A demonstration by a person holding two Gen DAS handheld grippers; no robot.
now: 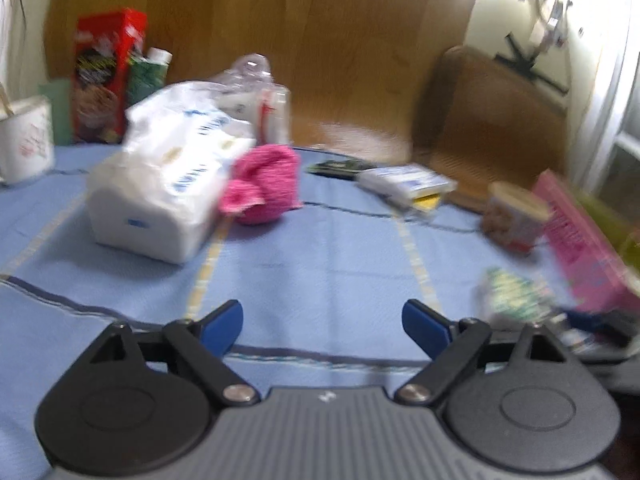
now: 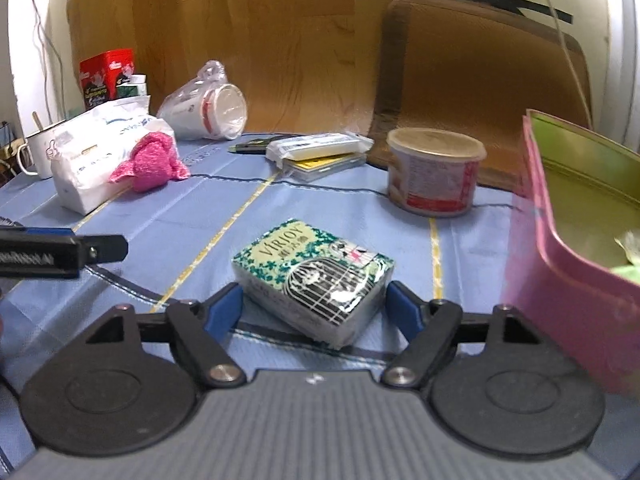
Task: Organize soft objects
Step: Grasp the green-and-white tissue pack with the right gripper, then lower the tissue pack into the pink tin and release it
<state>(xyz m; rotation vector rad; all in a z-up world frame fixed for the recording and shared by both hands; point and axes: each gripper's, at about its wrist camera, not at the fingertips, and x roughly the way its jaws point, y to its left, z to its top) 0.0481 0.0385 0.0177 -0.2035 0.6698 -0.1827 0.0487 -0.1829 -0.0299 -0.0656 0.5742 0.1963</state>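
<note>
A small green-and-white tissue pack lies on the blue tablecloth between the blue pads of my right gripper. The pads stand just off its sides, so the gripper is open. My left gripper is open over bare cloth with nothing between its fingers; the same tissue pack shows blurred to its right. A crumpled pink cloth leans against a large white tissue bag at the far left. A pink box with a green inside stands at the right.
A lidded tub stands behind the pack. Flat packets, bagged paper cups, a white mug and a red carton line the far edge. A brown chair back rises beyond the table.
</note>
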